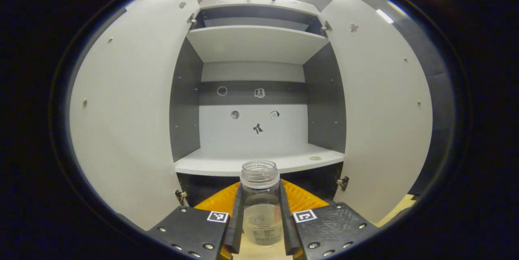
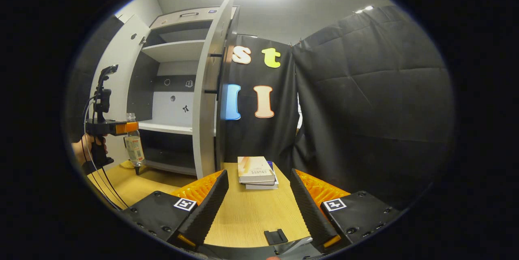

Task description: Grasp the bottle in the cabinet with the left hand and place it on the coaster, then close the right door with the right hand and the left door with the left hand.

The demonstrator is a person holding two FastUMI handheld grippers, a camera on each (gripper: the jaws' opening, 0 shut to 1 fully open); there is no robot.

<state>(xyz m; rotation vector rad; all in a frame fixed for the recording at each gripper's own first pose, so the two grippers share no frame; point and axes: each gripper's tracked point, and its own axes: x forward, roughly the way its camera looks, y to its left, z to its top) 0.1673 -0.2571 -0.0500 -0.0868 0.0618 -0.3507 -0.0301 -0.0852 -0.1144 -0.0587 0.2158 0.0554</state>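
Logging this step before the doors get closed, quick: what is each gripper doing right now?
Left gripper: shut on the bottle, out of the cabinet.
Right gripper: open, holding nothing, above the table.

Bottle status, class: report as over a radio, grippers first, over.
Left gripper shut on bottle, out of the cabinet. Right gripper open, low over table. Both doors open; books beside right door.

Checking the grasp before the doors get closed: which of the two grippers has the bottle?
The left gripper: its fingers press both sides of the bottle. The right gripper is wide open above the table.
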